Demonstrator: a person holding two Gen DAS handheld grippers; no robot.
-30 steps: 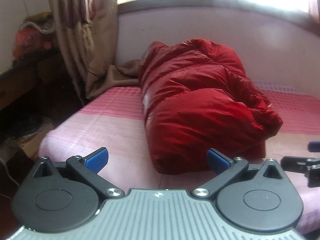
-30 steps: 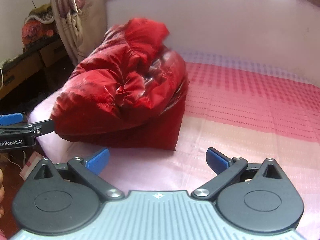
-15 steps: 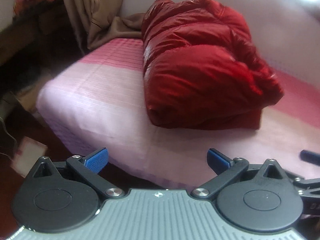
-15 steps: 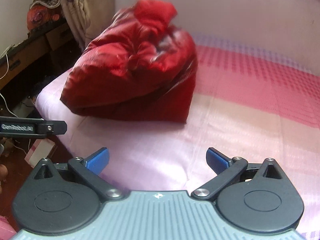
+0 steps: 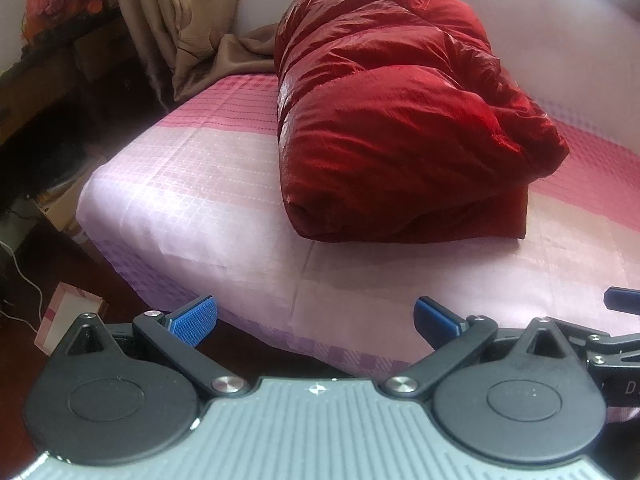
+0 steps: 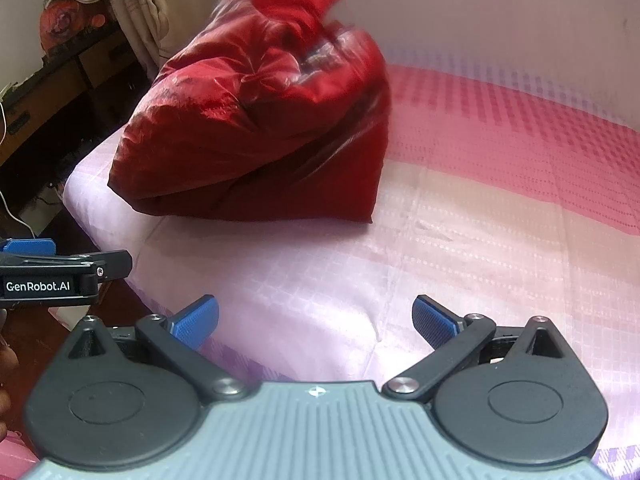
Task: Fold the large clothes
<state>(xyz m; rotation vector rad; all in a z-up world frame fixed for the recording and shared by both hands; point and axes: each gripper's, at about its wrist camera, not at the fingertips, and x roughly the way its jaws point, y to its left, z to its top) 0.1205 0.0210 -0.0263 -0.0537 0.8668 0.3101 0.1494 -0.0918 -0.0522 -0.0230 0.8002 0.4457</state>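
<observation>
A: What does each camera catch that the other misses?

B: The left wrist view shows the brown curtain (image 5: 188, 20) draped onto the bed's (image 5: 192, 184) far corner and a small box (image 5: 66, 316) on the floor. The right wrist view shows the wide pink stretch of bedsheet to the right of the red jacket (image 6: 260, 120), and a fingertip at its left edge.

A: Where is the garment?

B: One red jacket (image 5: 400, 128), folded into a puffy bundle, lies on the bed near its left corner, well apart from both tools.

A: And the jaws?

B: The left gripper (image 5: 316, 316) has its jaws spread wide, holding nothing; the right gripper (image 6: 316, 316) likewise. Each appears at the edge of the other's view.

A: Any change from a second ago?

B: Both grippers have drawn back and risen; the bed's front edge and the floor now show. The bundle has not moved.
</observation>
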